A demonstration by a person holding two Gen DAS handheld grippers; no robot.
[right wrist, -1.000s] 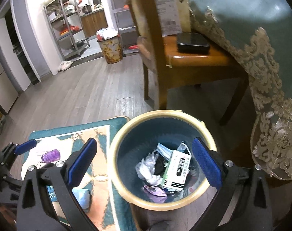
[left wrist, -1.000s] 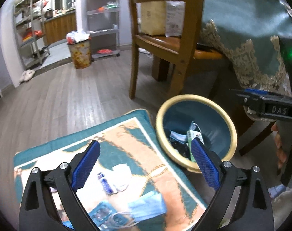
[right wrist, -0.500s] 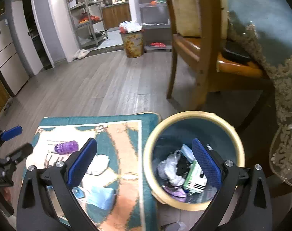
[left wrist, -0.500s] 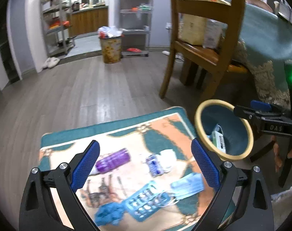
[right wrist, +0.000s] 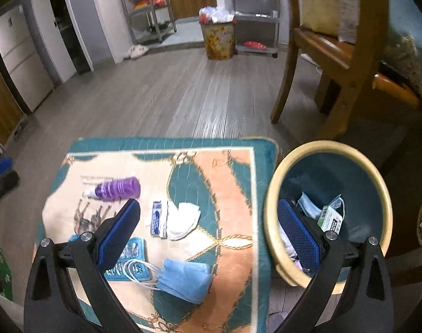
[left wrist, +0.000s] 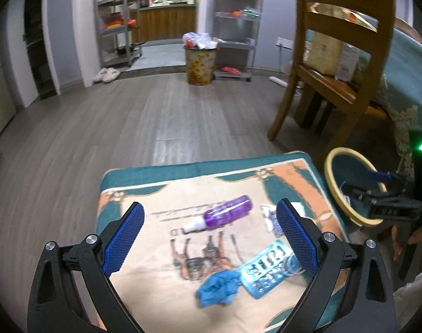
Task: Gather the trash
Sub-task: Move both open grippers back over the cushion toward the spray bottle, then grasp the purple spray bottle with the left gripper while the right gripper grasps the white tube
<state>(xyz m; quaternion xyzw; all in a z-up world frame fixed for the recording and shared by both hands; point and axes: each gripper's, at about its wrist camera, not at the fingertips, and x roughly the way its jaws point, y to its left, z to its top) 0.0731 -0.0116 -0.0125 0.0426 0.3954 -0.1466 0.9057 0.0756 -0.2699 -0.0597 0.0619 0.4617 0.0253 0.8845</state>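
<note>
Patterned mat (right wrist: 233, 188) is lying below both wide-open, empty grippers (left wrist: 209, 229) (right wrist: 208, 231), soft light face mask (right wrist: 187, 279) beneath right jaws, pinchable mid-fold.

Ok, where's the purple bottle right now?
The purple bottle lies on its side on the mat, centred between the left gripper's open fingers, left of the bin.

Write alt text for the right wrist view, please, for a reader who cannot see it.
The open right gripper hangs over a patterned mat strewn with trash: a purple bottle, white mask, blue mask and blister pack. Beside the mat stands a yellow-rimmed bin holding trash.
</note>
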